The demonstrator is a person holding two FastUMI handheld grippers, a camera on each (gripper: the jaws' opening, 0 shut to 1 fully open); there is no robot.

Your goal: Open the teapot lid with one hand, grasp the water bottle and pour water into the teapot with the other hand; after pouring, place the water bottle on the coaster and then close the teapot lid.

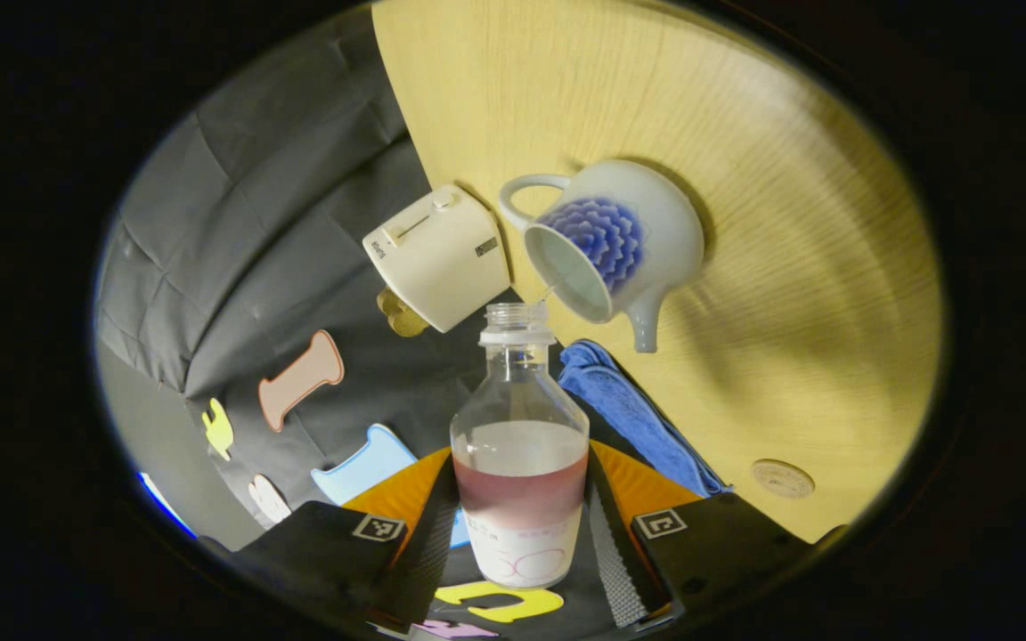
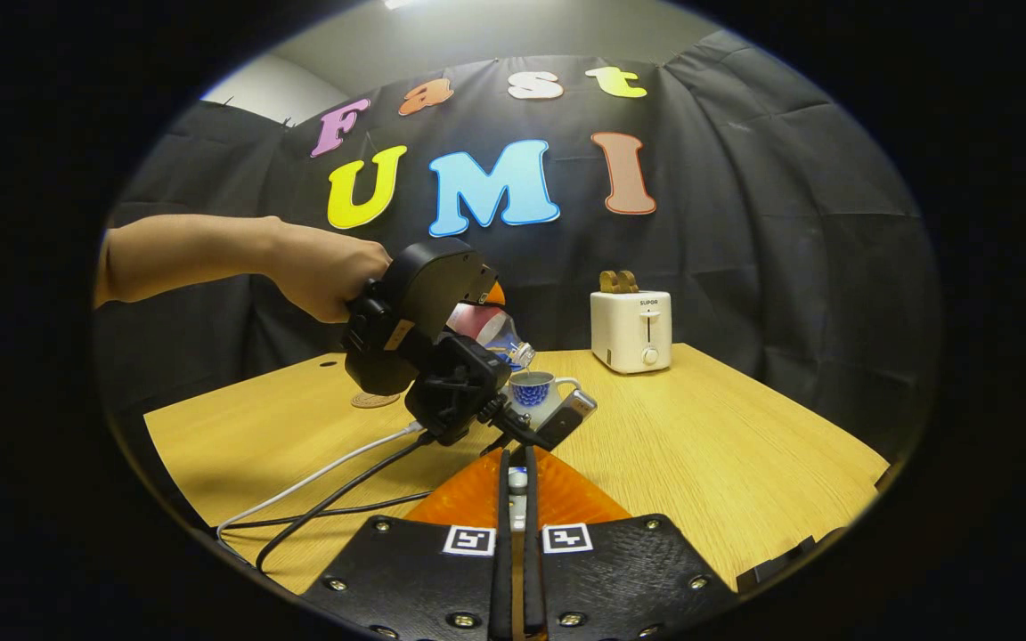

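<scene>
Between left jaws, water bottle point(image 1: 520, 463)

I read "SUPOR" on the toaster point(image 2: 631, 330) front; bottle point(image 1: 520, 485) label print too small to make out.

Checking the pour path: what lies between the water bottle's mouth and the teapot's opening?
In the left gripper view, a thin stream of water bridges the short gap from the water bottle mouth to the teapot opening; nothing else lies there.
</scene>
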